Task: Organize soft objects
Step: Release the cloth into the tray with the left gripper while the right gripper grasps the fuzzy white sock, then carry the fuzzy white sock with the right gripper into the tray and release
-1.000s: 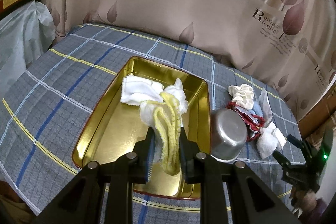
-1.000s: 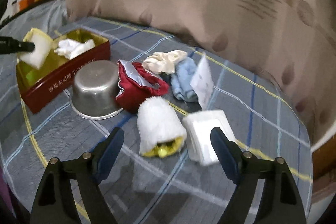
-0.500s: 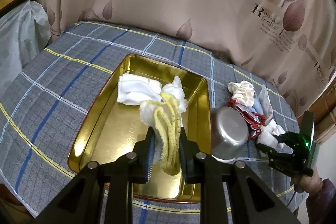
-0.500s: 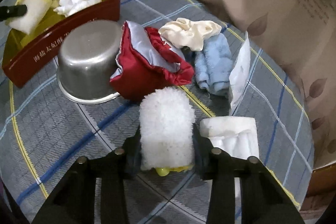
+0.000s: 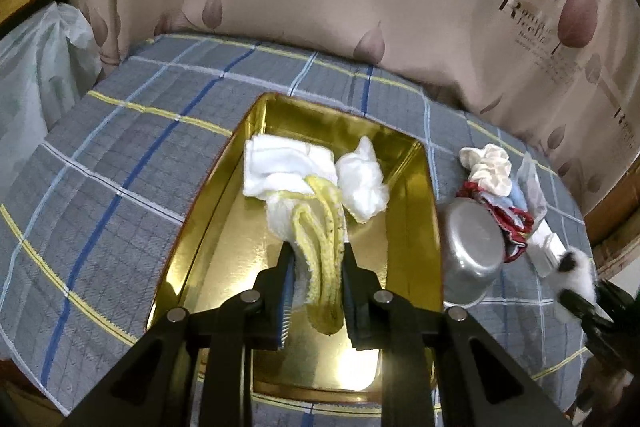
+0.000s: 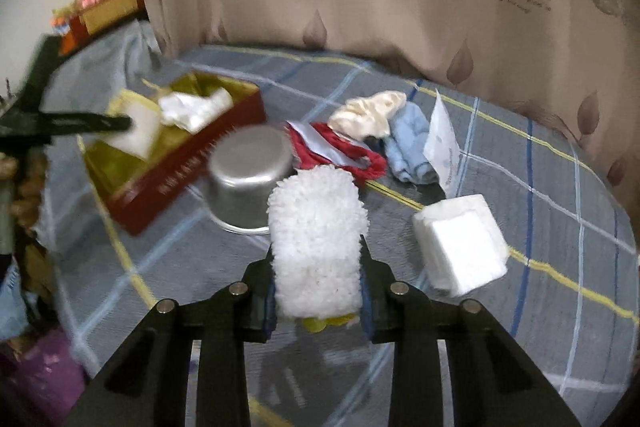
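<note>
A: Right gripper (image 6: 318, 281)?
B: Jaws just closed; now clamped on the mitt (image 6: 316, 243), lifted off the cloth (image 6: 540, 327). Pickup done.
A: Left gripper (image 5: 316, 281)?
B: Unchanged: pinching the yellow rag (image 5: 320, 251) over the tin (image 5: 216, 247) ahead. Release pending.

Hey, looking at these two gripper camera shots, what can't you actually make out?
- Right wrist view: lettering on the red tin side is motion-blurred, unreadable.
- Right wrist view: yellow underside of the fluffy white cloth in the right gripper is hidden by its pile.
- Left wrist view: blue cloth is mostly hidden behind the cream scrunchie and steel pot.
- Left wrist view: right gripper cut off by the edge.
</note>
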Tool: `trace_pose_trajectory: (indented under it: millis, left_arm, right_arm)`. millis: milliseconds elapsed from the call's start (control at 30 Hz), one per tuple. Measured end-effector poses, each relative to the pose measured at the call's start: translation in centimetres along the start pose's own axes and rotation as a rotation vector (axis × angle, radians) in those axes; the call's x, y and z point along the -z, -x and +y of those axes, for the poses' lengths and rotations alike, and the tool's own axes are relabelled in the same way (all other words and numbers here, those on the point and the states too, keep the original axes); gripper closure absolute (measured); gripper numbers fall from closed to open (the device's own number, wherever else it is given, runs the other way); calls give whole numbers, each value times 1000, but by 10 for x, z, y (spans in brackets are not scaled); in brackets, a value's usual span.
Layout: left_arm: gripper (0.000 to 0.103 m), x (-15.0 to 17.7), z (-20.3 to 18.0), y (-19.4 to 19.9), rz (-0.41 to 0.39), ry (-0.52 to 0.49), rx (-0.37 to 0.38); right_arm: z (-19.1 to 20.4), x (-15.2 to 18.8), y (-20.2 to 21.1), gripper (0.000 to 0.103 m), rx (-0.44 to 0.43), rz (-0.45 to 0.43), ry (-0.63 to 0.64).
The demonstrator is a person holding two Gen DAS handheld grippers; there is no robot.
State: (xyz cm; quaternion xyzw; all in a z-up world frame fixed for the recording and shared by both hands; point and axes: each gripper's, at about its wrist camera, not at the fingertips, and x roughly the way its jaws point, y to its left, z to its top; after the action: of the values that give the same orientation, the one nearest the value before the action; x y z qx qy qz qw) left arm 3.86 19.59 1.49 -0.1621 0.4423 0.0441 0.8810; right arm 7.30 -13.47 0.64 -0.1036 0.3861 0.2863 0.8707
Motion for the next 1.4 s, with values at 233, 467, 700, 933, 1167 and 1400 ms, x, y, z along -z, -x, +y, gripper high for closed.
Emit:
trace_pose_trajectory:
  millis: [233, 467, 700, 933, 1167, 1400]
  left_arm:
    - [82, -9, 17, -29, 69, 63, 24]
    - [76, -28, 13, -42, 56, 6, -51]
    - [60, -32, -4, -45, 26, -129, -246]
    - [53, -28, -2, -3, -82, -111, -203]
    - [52, -5, -6, 36, -111, -114, -253]
    - [52, 29, -4, 58, -84, -95, -284]
  right_arm:
    - [21, 4, 28, 74, -49, -69, -37]
    - [33, 5, 34, 74, -73, -83, -38]
    - [43, 3, 31, 74, -104, -88, -40]
    - [54, -6, 32, 74, -160, -104, -42]
    - [78, -31, 25, 74, -224, -130, -17]
    - [112, -70, -12, 74, -318, -104, -27]
